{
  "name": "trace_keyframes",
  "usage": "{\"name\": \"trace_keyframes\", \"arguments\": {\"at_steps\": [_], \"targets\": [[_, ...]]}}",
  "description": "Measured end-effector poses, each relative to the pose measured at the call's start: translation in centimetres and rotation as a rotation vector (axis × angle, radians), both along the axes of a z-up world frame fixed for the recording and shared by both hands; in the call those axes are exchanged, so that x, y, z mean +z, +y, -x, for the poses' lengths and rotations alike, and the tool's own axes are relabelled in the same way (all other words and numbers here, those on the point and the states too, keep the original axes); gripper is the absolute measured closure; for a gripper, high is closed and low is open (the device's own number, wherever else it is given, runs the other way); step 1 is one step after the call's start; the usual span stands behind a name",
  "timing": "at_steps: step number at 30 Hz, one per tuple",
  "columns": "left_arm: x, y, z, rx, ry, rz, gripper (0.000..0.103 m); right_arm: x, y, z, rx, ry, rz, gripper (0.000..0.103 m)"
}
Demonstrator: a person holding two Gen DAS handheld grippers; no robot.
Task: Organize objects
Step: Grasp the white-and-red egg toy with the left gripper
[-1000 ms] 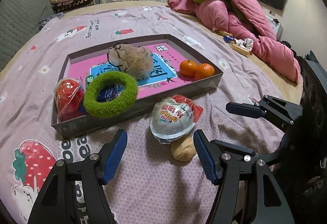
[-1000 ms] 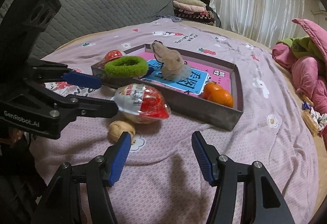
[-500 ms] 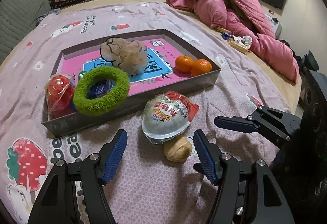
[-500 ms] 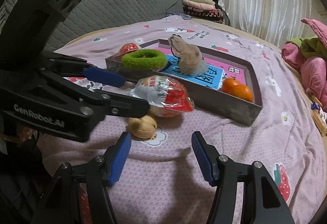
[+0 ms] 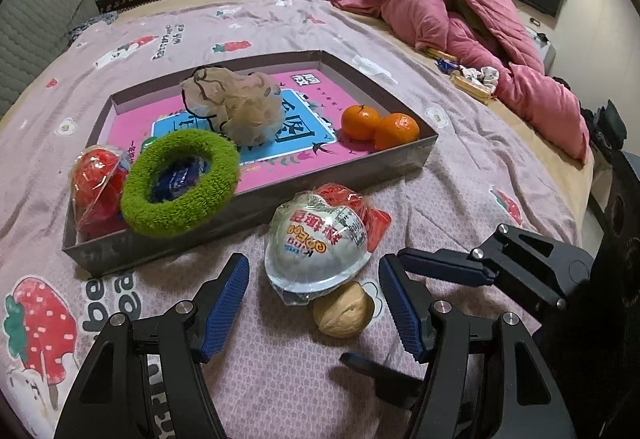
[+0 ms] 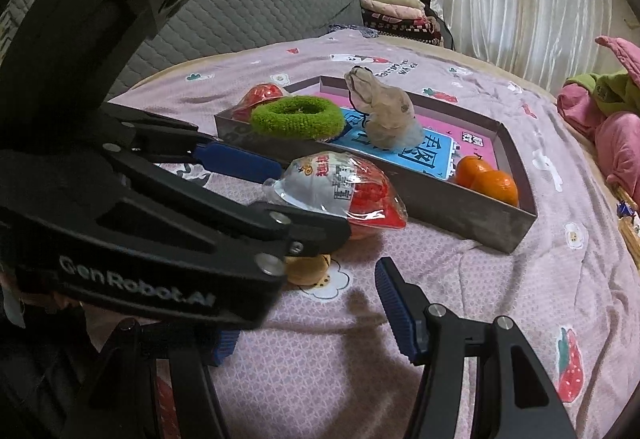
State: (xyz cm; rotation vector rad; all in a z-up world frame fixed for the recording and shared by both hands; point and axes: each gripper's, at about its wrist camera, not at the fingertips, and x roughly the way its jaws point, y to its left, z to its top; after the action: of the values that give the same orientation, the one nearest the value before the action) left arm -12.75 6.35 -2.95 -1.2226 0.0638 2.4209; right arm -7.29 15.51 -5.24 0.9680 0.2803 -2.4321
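A foil-wrapped toy egg (image 5: 320, 239) lies on the purple bedsheet just in front of a shallow grey tray (image 5: 256, 215). A walnut (image 5: 344, 309) sits right below the egg. My left gripper (image 5: 312, 305) is open, its blue pads on either side of the walnut and the egg's near end, touching neither. My right gripper (image 6: 310, 323) is open over bare sheet with nothing between its pads. Its left finger is hidden behind the left gripper's fingers (image 6: 240, 161). The right gripper (image 5: 460, 267) also shows beside the egg.
The tray holds a green fuzzy ring (image 5: 180, 183), a red wrapped ball (image 5: 98, 179), a beige mesh sponge (image 5: 236, 105) and two tangerines (image 5: 380, 125). Pink quilts (image 5: 480, 31) are piled at the far right. Snack wrappers (image 5: 472, 79) lie near the bed's edge.
My left gripper has edged closer to the egg and walnut, which now sit between its fingers. It looms larger in the right wrist view. Neither gripper's jaw width changed.
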Motion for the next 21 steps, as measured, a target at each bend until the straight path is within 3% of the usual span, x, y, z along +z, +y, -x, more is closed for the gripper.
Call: {"name": "trace_keyframes", "arguments": {"at_steps": [16, 21], "targets": [[-0.9, 0.9, 1.6, 0.019, -0.032, -0.018, 0.034, -0.9, -1.2, 1.1, -0.040, -0.017, 0.031, 0.044], [-1.1, 0.8, 2.2, 0.032, -0.058, -0.040, 0.034, -1.1, -1.2, 1.6, -0.051, -0.031, 0.058, 0.054]]}}
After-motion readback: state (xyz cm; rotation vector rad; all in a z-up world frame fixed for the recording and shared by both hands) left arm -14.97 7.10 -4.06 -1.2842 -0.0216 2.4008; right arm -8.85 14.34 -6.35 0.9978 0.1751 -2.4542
